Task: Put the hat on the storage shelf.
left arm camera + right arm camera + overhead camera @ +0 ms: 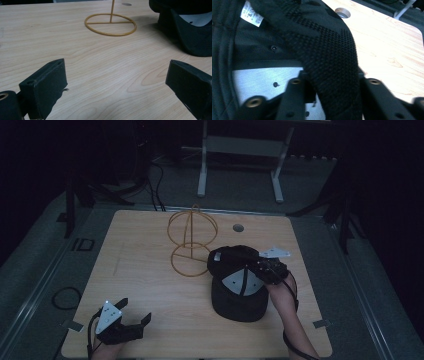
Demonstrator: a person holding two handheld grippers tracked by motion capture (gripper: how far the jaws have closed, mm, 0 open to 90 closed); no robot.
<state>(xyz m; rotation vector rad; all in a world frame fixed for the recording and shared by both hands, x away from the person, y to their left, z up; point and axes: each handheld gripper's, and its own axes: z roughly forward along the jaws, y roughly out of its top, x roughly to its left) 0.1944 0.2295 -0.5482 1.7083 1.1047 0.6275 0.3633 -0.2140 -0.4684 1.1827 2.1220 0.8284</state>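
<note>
Two things worry me at this point. My right gripper point(332, 82) has its jaws clamped across the side wall of the upturned black mesh-and-fabric baseball cap point(237, 287), one jaw inside against the pale grey lining and one outside on the knit panel, as the right gripper view shows. That wall is soft and thick, so the bite is mostly squashing fabric, and if I lift from here I reckon the cap could sag, twist round in the jaws or just slide out. The cap itself lies crown-down on the right side of the light wooden table point(150, 270), its brim toward my side, with its far edge just beside the ring base of the yellow wire hat stand point(191, 242). That closeness is my second worry: the stand looks light and thin, so a swing of the cap or of my hand could clip the ring or the upright hoops and tip it or skid it across the table. My left gripper point(134, 312) rests near the front left corner with its jaws spread wide and nothing between them, well apart from the cap, so it isn't steadying anything. If the cap starts to fold I have no second hold on it, and I can't tell how deep the inner jaw really sits.
</note>
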